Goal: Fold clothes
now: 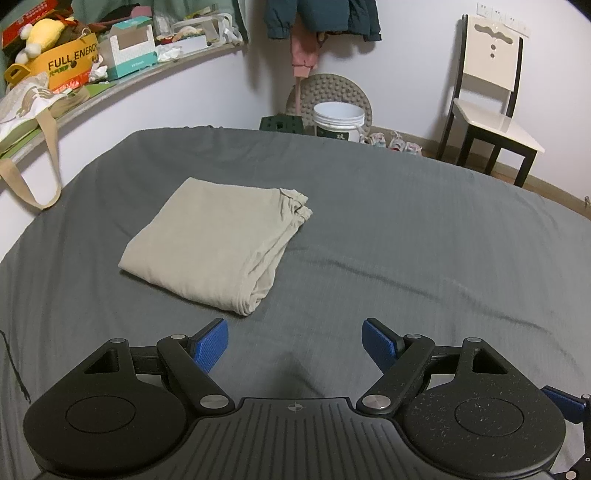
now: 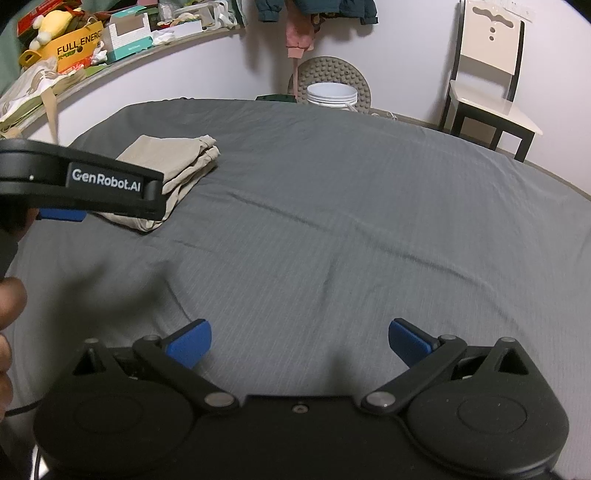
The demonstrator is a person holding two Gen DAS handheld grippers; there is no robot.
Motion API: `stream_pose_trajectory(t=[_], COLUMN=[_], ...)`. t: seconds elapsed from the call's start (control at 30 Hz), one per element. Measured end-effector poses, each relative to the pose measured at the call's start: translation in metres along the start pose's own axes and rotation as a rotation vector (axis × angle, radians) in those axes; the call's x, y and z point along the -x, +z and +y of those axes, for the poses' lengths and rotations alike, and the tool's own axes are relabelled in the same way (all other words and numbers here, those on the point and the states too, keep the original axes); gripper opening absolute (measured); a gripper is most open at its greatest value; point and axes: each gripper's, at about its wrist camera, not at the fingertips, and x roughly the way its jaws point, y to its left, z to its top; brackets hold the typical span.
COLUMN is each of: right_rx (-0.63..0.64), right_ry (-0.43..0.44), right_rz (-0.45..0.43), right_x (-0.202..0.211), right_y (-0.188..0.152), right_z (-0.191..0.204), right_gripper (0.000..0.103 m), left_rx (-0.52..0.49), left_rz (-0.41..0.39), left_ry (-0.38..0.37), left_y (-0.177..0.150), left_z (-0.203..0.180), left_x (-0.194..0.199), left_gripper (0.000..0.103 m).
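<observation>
A beige garment (image 1: pixel 218 240) lies folded into a neat rectangle on the grey bed sheet (image 1: pixel 406 240), its gathered waistband at the far right corner. My left gripper (image 1: pixel 295 345) hovers open just short of the garment's near corner, nothing between its blue pads. In the right wrist view the same folded garment (image 2: pixel 173 162) sits far left, partly hidden behind the left gripper's black body (image 2: pixel 81 181). My right gripper (image 2: pixel 299 345) is open over bare sheet (image 2: pixel 369 221), well to the right of the garment.
A cluttered shelf (image 1: pixel 122 79) with boxes and a tote bag runs along the left wall. Beyond the bed stand a white bucket (image 1: pixel 338 122), a green stool (image 1: pixel 280 123), a chair (image 1: pixel 487 110) and hanging clothes (image 1: pixel 321 18). A hand (image 2: pixel 9 314) shows at the left edge.
</observation>
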Motion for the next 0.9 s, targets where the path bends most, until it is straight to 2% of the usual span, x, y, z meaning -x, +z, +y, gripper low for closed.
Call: stream_pose_trajectory(t=[0.33,0.5,0.63,0.73,0.83,0.9], right_rx=[-0.073,-0.143,-0.165,-0.198,-0.222,-0.219], right_ry=[-0.129,-0.189,-0.200,-0.189,-0.214,-0.223], right_rz=[-0.082,-0.146,-0.183,-0.191,-0.241,-0.238], right_x=[-0.018,-0.033,-0.043,-0.052,-0.060,-0.067], right_y=[-0.002,-0.003,-0.014,-0.021,-0.027,-0.031], right_z=[-0.030,-0.049,-0.062,-0.069,-0.077,-0.080], right_gripper=[0.103,0.103,0.103,0.103,0.103,0.103], left_rx=[-0.012,-0.085,-0.163,-0.184,-0.190,-0.207], left_rz=[-0.027,-0.050,-0.065,-0.087,-0.120,-0.120], left_ry=[-0.050,-0.076,-0.078,-0.102,-0.092,-0.078], left_y=[-0.007,-0.018,-0.029,-0.032,-0.031,-0.029], left_z=[-0.015,-0.038,-0.057,-0.067,-0.075,-0.079], left_x=[-0.022,-0.050,-0.067,-0.078,-0.087,-0.095], left_gripper=[0.080,0.080,0.080,0.080,0.080,0.080])
